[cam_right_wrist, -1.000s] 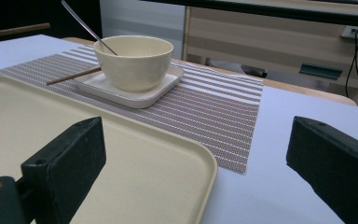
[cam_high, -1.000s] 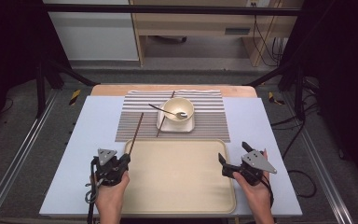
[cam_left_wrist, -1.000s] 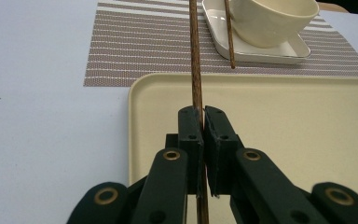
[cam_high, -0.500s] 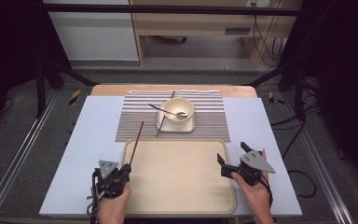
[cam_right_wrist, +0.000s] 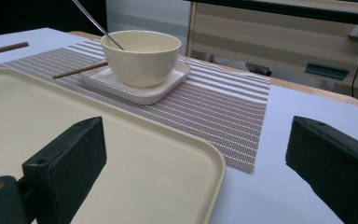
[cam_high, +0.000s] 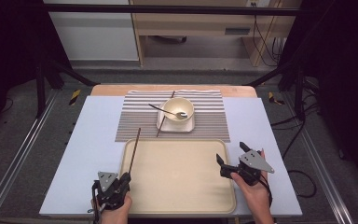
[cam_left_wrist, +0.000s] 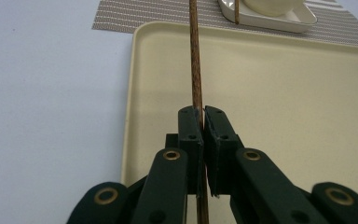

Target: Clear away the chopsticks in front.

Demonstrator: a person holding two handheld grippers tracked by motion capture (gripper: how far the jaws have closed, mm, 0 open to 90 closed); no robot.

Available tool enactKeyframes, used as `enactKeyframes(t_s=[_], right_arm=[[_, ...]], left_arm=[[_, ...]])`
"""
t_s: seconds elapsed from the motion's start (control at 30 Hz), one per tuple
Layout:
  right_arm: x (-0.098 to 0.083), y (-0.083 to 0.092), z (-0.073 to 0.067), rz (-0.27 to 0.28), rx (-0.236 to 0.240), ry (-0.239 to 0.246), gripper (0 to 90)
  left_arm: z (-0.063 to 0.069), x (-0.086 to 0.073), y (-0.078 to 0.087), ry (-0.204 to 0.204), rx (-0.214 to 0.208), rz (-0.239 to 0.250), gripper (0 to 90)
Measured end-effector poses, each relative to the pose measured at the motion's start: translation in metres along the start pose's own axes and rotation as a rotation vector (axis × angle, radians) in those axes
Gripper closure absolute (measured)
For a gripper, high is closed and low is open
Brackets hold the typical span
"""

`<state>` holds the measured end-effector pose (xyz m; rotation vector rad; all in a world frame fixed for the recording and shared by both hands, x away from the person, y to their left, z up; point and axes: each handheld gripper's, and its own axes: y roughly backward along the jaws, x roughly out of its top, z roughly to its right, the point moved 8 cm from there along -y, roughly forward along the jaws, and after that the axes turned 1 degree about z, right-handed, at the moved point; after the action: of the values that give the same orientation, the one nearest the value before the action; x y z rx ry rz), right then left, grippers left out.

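A pale blue table top stood on a grey floor between metal rails, with a wooden bench and trailing cables behind. On it lay a striped mat and a cream tray. The left gripper was clamped on a chopstick reaching over the tray's left rim toward the mat. The right gripper hovered at the tray's right edge, jaws wide apart. A second chopstick leaned beside the bowl (spoon inside, its handle cut off in the right gripper view).
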<state>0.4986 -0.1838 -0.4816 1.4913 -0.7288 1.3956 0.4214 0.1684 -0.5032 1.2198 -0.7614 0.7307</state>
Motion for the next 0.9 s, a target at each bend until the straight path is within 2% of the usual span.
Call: enactKeyframes(t_s=[0.23, 0.4, 0.5, 0.67, 0.9], right_arm=[[-0.001, -0.001, -0.001, -0.003, 0.004, 0.004, 5.4], [-0.001, -0.001, -0.001, -0.006, 0.004, 0.006, 5.4], [-0.002, -0.002, 0.000, -0.005, 0.003, 0.010, 5.5], [-0.002, -0.002, -0.001, -0.009, 0.003, 0.010, 5.6], [-0.003, -0.002, -0.002, -0.015, 0.008, 0.013, 5.6]], left_arm=[[-0.004, -0.009, 0.004, -0.032, 0.058, -0.010, 85.8], [-0.007, -0.014, 0.006, -0.014, 0.070, -0.007, 85.8], [-0.008, -0.015, 0.008, -0.011, 0.072, -0.004, 85.8], [-0.005, -0.019, 0.007, 0.014, 0.042, -0.005, 85.8], [-0.005, -0.019, 0.007, 0.022, 0.044, -0.002, 85.8]])
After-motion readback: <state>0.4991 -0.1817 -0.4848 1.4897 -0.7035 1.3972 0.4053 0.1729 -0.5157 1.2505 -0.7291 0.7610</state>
